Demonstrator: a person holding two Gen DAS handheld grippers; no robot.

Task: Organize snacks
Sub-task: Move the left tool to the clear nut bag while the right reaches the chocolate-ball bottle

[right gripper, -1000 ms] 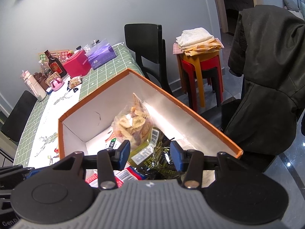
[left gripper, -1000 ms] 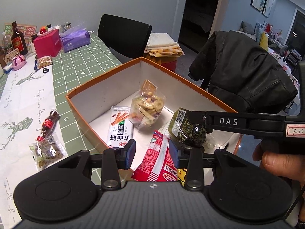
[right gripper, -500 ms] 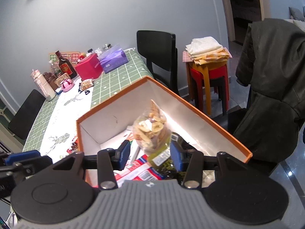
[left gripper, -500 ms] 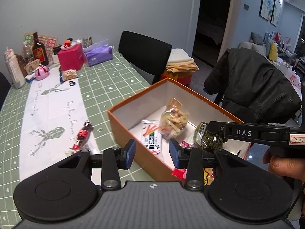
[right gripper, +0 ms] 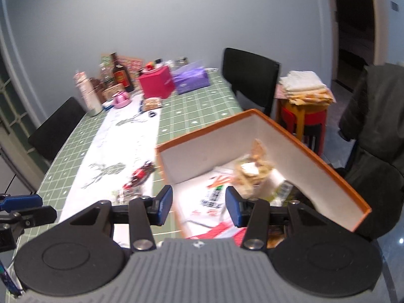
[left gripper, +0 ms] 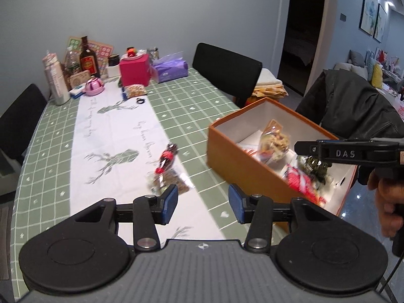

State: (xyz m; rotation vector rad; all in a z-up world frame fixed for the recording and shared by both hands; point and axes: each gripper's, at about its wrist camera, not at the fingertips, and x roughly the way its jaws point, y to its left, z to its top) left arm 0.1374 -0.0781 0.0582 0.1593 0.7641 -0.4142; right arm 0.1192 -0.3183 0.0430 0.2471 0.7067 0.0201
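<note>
My left hand-held gripper [left gripper: 203, 207] is opening, empty, aimed at the loose snack packet [left gripper: 168, 180] near the orange box [left gripper: 242, 166] on the tabletop [left gripper: 176, 106]; my right hand-held gripper [right gripper: 198, 205] hangs narrow and empty.

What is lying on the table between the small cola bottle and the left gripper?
In the left wrist view, a clear snack packet lies between the small cola bottle and the left gripper, whose jaws are opening with nothing between them.

One orange box [left gripper: 242, 166], four snack packets inside, one cola-bottle candy [left gripper: 166, 157] and one clear packet [left gripper: 168, 180] outside
</note>
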